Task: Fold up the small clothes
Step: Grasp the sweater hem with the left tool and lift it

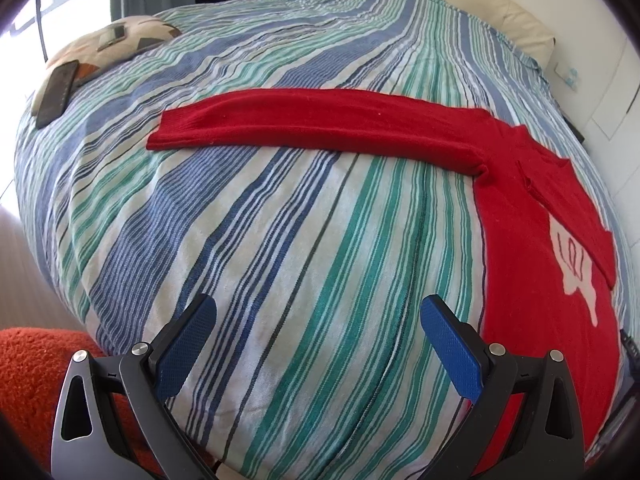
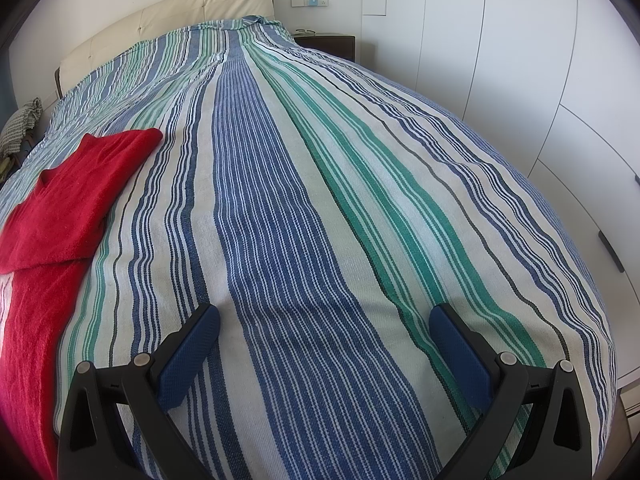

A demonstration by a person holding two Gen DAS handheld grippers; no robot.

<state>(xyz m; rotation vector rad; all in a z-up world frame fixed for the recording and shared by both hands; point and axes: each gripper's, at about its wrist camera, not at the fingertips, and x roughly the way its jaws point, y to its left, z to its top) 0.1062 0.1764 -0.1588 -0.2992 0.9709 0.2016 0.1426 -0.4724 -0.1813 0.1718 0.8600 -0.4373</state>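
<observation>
Left wrist view: the left gripper (image 1: 318,320) hovers over the bed with its 2 blue-padded fingers (image 1: 184,354) spread wide, nothing between them; only the striped bedspread (image 1: 280,240) shows in the gap. Just right of the right-hand finger lies the body of the red sweater (image 1: 532,280), flat on the bedspread, with a pale printed patch (image 1: 572,264) on its front. 1 sleeve (image 1: 304,120) runs straight out to the left across the middle of the bed, its cuff pointing left. The other sleeve is folded across the body, partly over the patch. At the far left, a patterned pillow (image 1: 116,44) carries a dark phone (image 1: 56,92) near its edge and a smaller dark object farther back. An orange textured fabric (image 1: 36,364) shows at the near left corner, below the bed's edge. A cream headboard (image 1: 516,16) rises at the far right.

Right wrist view: the right gripper (image 2: 324,324) also has its 2 fingers (image 2: 188,364) held wide apart and empty, above bare bedspread (image 2: 300,220). The sweater (image 2: 48,240) lies well to the left, its folded sleeve (image 2: 80,192) angled across the body. Beyond the bed stand the headboard (image 2: 168,16), a dark nightstand (image 2: 332,44) at the far right of it, a wall socket (image 2: 312,0), and white wardrobe doors (image 2: 520,60) along the right side.
</observation>
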